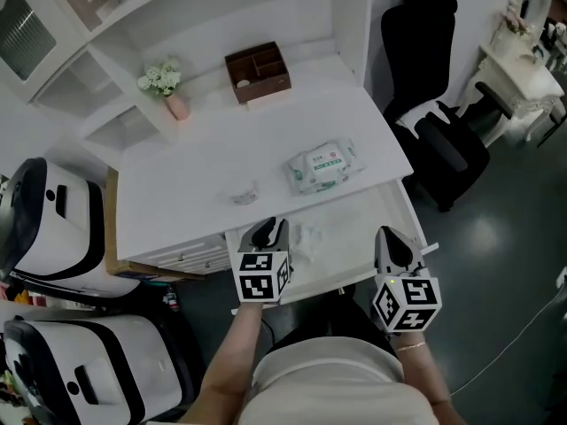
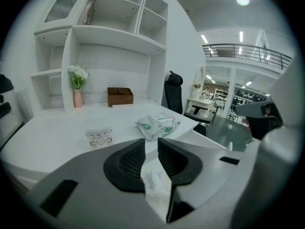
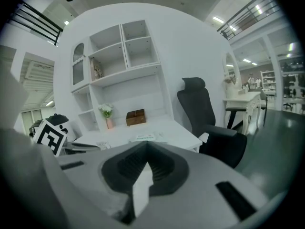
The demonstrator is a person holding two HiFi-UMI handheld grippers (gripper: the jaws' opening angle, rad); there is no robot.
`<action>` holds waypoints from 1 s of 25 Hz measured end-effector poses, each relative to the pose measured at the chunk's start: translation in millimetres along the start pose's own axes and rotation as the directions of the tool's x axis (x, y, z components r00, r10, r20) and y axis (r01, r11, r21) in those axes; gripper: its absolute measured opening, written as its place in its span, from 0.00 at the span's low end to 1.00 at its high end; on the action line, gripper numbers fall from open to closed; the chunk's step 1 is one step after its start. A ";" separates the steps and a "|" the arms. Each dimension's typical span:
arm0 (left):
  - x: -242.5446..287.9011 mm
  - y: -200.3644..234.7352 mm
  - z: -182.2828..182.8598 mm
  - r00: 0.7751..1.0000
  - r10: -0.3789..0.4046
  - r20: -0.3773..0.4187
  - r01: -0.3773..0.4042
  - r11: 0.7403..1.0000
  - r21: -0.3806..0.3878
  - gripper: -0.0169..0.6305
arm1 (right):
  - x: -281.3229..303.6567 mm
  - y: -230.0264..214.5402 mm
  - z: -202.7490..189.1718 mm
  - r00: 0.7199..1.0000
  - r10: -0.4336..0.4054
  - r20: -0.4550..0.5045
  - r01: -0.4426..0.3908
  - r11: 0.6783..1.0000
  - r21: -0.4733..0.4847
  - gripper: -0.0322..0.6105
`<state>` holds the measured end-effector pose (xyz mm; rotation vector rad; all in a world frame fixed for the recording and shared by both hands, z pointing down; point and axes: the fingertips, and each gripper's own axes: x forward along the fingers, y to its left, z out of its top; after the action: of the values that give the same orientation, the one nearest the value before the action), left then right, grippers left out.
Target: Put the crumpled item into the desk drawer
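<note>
Crumpled tissue (image 1: 306, 236) lies in the open drawer (image 1: 365, 221), just below my left claw (image 1: 267, 230), jaws apart, released; my right claw (image 1: 391, 238) is clenched, empty.

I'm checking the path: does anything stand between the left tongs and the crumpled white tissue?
Nothing visible does. The crumpled white tissue lies in the open white desk drawer, showing straight through the gap of the left tongs, whose jaws stand apart on nothing.

Open drawer (image 1: 368, 228), free from above
The crumpled item (image 1: 306, 235) lies in the drawer's left part; the wipes pack (image 1: 324, 166) and small packet (image 1: 244, 193) sit farther back on the desk (image 1: 204, 162); a black chair (image 1: 434, 140) stands right.
</note>
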<state>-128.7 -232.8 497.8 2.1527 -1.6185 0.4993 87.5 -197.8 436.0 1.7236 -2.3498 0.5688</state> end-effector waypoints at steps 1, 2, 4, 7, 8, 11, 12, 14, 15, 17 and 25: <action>-4.0 0.9 3.0 1.000 0.001 0.013 -0.001 1.000 -0.006 0.14 | 0.0 1.4 0.2 1.000 0.002 0.001 -0.002 1.000 -0.002 0.05; -8.0 1.9 5.9 1.000 0.003 0.026 -0.003 1.000 -0.012 0.13 | 0.0 2.7 0.5 1.000 0.003 0.002 -0.003 1.000 -0.003 0.05; -15.8 4.3 11.3 0.999 0.007 0.049 -0.006 1.000 -0.025 0.12 | -0.2 5.3 0.8 1.000 0.005 0.004 -0.005 1.000 -0.003 0.05; -27.2 8.5 17.8 0.997 0.018 0.078 -0.015 0.999 -0.034 0.11 | -0.6 9.9 1.1 1.000 0.009 0.005 -0.008 1.000 -0.005 0.05; -30.9 9.8 19.4 0.996 0.021 0.087 -0.018 0.999 -0.037 0.10 | -0.6 11.5 1.2 1.000 0.010 0.005 -0.010 1.000 -0.006 0.05; -40.1 12.4 22.5 0.994 0.026 0.108 -0.021 0.999 -0.046 0.08 | -0.3 16.3 1.5 1.000 0.014 0.005 -0.014 1.000 -0.010 0.05; -42.8 13.0 22.9 0.993 0.026 0.113 -0.021 0.999 -0.049 0.07 | -0.2 18.0 1.5 1.000 0.016 0.005 -0.016 1.000 -0.011 0.05; -48.3 14.6 23.1 0.992 0.029 0.122 -0.022 0.998 -0.054 0.07 | -0.1 21.7 1.0 1.000 0.021 0.005 -0.021 1.000 -0.013 0.05; -51.0 15.7 23.3 0.992 0.031 0.126 -0.024 0.998 -0.056 0.06 | -0.3 23.6 0.8 1.000 0.024 0.005 -0.023 1.000 -0.014 0.05; -55.7 18.6 24.1 0.990 0.036 0.136 -0.028 0.998 -0.061 0.05 | -0.4 27.2 0.6 1.000 0.029 0.004 -0.029 0.999 -0.016 0.05; -69.0 26.2 24.9 0.986 0.050 0.161 -0.040 0.997 -0.064 0.02 | -2.4 32.0 2.7 1.000 0.028 0.011 -0.028 0.999 -0.024 0.05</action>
<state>-171.2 -195.6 444.2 2.1645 -1.7476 0.2900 58.2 -188.5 426.3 1.6905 -2.3820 0.5350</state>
